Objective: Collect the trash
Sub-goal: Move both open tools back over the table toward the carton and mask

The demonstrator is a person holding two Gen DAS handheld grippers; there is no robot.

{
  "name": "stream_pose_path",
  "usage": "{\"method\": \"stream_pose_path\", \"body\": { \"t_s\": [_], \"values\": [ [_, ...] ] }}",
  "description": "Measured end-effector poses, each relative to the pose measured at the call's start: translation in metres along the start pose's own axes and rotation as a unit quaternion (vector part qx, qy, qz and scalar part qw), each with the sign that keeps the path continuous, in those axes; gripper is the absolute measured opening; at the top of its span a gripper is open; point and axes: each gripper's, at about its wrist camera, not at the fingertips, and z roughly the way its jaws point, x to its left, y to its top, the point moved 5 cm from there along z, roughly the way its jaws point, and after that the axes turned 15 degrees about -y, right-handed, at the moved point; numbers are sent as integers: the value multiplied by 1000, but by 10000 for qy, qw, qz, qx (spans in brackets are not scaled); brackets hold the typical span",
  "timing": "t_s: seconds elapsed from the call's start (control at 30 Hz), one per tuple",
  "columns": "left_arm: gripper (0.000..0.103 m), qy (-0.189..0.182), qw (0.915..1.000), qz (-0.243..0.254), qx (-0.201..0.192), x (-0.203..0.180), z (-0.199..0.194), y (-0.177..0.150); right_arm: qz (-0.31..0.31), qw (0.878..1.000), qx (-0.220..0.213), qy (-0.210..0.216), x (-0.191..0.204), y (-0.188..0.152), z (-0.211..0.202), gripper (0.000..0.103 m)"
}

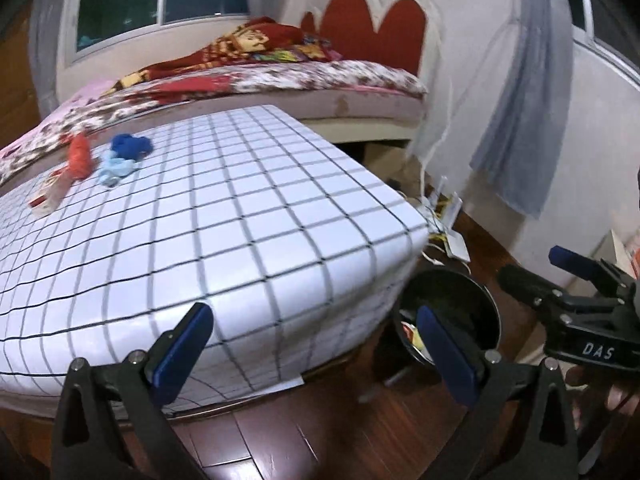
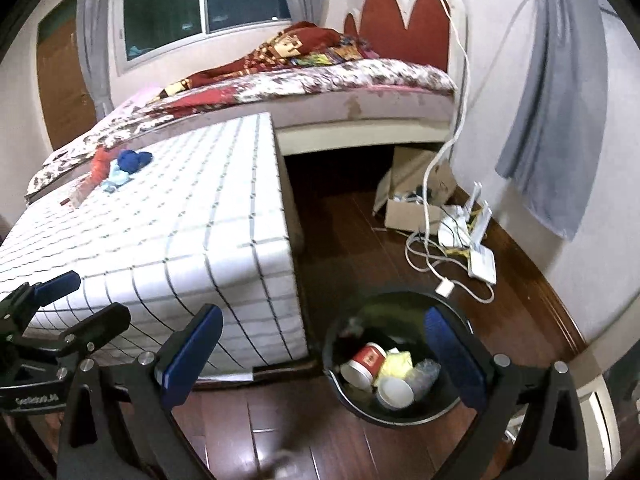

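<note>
Both grippers are hanging low at the near corner of the checked tabletop (image 1: 248,216), and neither is holding anything. The left gripper (image 1: 316,352) is spread wide with nothing between its blue pads; the right gripper (image 2: 324,356) is standing just as wide and just as empty, directly over the black trash bin (image 2: 400,416) on the floor.

The bin is already holding a red paper cup (image 2: 366,362), a white cup (image 2: 396,392) and a crumpled yellow scrap (image 2: 396,364).

The remaining trash is sitting in the upper left of both views, on the far end of the tabletop: a dark blue wad (image 1: 132,146), a pale blue wad (image 1: 116,172), an orange-red scrap (image 1: 80,156) and a flat wrapper (image 1: 50,194), clustered close together.

That cluster is lying ahead and to the left, well apart from both grippers; the left one looks nearer, so I would expect it to be reaching forward across the tabletop.
</note>
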Motion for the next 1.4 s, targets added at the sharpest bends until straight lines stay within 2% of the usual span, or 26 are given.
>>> {"method": "stream_pose_path", "body": {
  "t_s": [0.4,0.63,0.73,0.83,1.03,1.17,1.23,1.4],
  "values": [
    [102,379,9985,-316,-241,66,-33,4,-351,9981,-333,377,79,37,-14,102],
    [102,674,9953,-573,-398,102,-51,3,-555,9951,-435,693,125,47,-16,102],
    [102,689,9934,-741,-539,116,-61,5,-643,9934,-467,824,142,52,-15,102],
    [102,896,9908,-826,-591,135,-69,10,-707,9917,-508,948,157,59,-15,102],
    [102,1332,9833,-1065,-630,190,-86,24,-935,9851,-605,1309,200,78,-15,102],
    [102,1557,9774,-1261,-676,233,-94,33,-1326,9783,-420,1537,245,88,-3,102],
    [102,1698,9744,-1304,-685,253,-95,36,-1347,9786,-368,1512,263,95,5,102],
    [102,1969,9694,-1330,-614,305,-84,48,-1426,9739,-239,1748,318,117,35,102]
  ]
}}
